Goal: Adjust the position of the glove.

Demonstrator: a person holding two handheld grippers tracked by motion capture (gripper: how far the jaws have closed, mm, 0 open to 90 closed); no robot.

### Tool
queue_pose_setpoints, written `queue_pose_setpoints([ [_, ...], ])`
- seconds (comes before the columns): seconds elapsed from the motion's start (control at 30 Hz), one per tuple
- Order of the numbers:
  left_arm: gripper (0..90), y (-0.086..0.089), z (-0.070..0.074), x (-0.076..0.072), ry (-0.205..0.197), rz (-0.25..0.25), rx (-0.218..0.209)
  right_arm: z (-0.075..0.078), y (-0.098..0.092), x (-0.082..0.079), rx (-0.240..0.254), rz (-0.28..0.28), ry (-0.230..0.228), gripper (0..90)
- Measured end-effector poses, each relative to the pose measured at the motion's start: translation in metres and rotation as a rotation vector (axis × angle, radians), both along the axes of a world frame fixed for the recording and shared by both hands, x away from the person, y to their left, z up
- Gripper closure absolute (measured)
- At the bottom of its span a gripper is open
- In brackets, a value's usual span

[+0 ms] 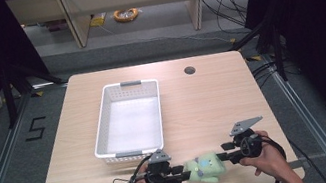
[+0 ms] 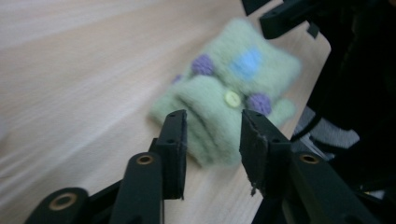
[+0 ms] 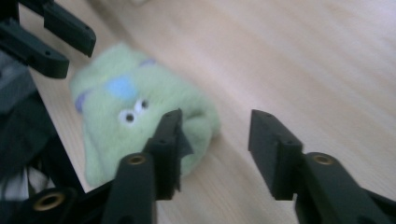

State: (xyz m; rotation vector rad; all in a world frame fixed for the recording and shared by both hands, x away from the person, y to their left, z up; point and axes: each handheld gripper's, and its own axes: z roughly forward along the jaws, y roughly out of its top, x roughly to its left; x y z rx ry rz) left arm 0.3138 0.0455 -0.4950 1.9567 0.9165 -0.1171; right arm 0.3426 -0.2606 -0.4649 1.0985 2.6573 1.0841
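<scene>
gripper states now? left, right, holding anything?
Left gripper: open, jaws either side of the green plush toy's end, not pressing it.
Right gripper: open, beside the toy, holding nothing.

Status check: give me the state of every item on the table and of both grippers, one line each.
green plush toy: lying on the table near its front edge, between the two grippers, not gripped.
white basket: upright, empty, further back on the table.
left gripper: open, jaws either side of the toy's near end, pads not pressing it.
right gripper: open, one jaw beside the toy, nothing between the pads.
table: level, with a round hole near its far edge.
</scene>
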Motion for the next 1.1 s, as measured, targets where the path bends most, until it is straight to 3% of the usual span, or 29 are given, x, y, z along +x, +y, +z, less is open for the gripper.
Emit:
queue_pose_setpoints([
  [0.07, 55.0, 0.004, 0.001, 0.002, 0.007, 0.028, -0.002, 0.006, -0.003, -0.004, 0.008, -0.045, 0.013, 47.7],
  [0.1, 53.8, 0.004, 0.001, 0.002, 0.008, 0.048, -0.006, 0.007, -0.002, -0.005, 0.034, -0.075, 0.002, 47.4],
  [0.23, 48.6, 0.004, -0.001, 0.001, 0.034, 0.054, 0.004, 0.008, 0.001, -0.011, 0.054, -0.076, 0.022, 45.4],
  [0.3, 47.1, 0.001, -0.003, 0.000, 0.043, 0.052, 0.009, 0.008, 0.005, -0.016, 0.057, -0.103, 0.070, 44.3],
  [0.37, 44.2, -0.001, -0.004, 0.000, 0.050, 0.053, 0.011, 0.005, 0.006, -0.017, 0.076, -0.117, 0.061, 43.5],
  [0.4, 44.2, -0.003, -0.004, -0.001, 0.068, 0.070, 0.018, 0.005, 0.004, -0.016, 0.055, -0.104, 0.059, 42.9],
  [0.43, 42.9, -0.004, -0.005, 0.001, 0.085, 0.057, -0.006, 0.003, 0.003, -0.016, 0.060, -0.090, 0.083, 42.8],
  [0.47, 41.6, -0.006, -0.007, 0.001, 0.109, 0.070, -0.013, -0.002, 0.003, -0.016, 0.058, -0.125, 0.083, 42.5],
  [0.53, 40.5, -0.010, -0.008, 0.002, 0.123, 0.076, -0.015, -0.006, 0.005, -0.016, 0.078, -0.138, 0.087, 42.2],
  [0.57, 40.0, -0.010, -0.008, 0.002, 0.123, 0.076, -0.015, -0.007, 0.005, -0.016, 0.070, -0.127, 0.109, 42.3],
  [0.6, 40.0, -0.013, -0.009, 0.003, 0.123, 0.067, -0.009, -0.007, 0.007, -0.018, 0.077, -0.154, 0.141, 42.5],
  [0.7, 40.4, -0.018, -0.011, 0.003, 0.115, 0.072, 0.013, -0.014, 0.009, -0.015, 0.070, -0.132, 0.115, 43.0],
  [0.73, 40.7, -0.019, -0.012, 0.002, 0.116, 0.082, 0.022, -0.015, 0.009, -0.015, 0.041, -0.128, 0.128, 42.9],
  [0.77, 40.8, -0.020, -0.013, 0.002, 0.125, 0.079, 0.020, -0.018, 0.010, -0.014, 0.056, -0.132, 0.121, 42.9],
  [0.8, 41.0, -0.020, -0.014, 0.002, 0.124, 0.078, 0.030, -0.018, 0.010, -0.014, 0.039, -0.126, 0.134, 43.5],
  [0.9, 42.1, -0.022, -0.015, 0.003, 0.131, 0.078, 0.023, -0.020, 0.012, -0.015, 0.055, -0.127, 0.162, 44.2],
  [0.93, 43.2, -0.024, -0.015, 0.003, 0.124, 0.075, 0.028, -0.021, 0.011, -0.014, 0.031, -0.128, 0.132, 45.1],
  [1.1, 45.1, -0.026, -0.019, 0.004, 0.136, 0.081, 0.023, -0.027, 0.010, -0.013, 0.050, -0.134, 0.137, 46.5],
])
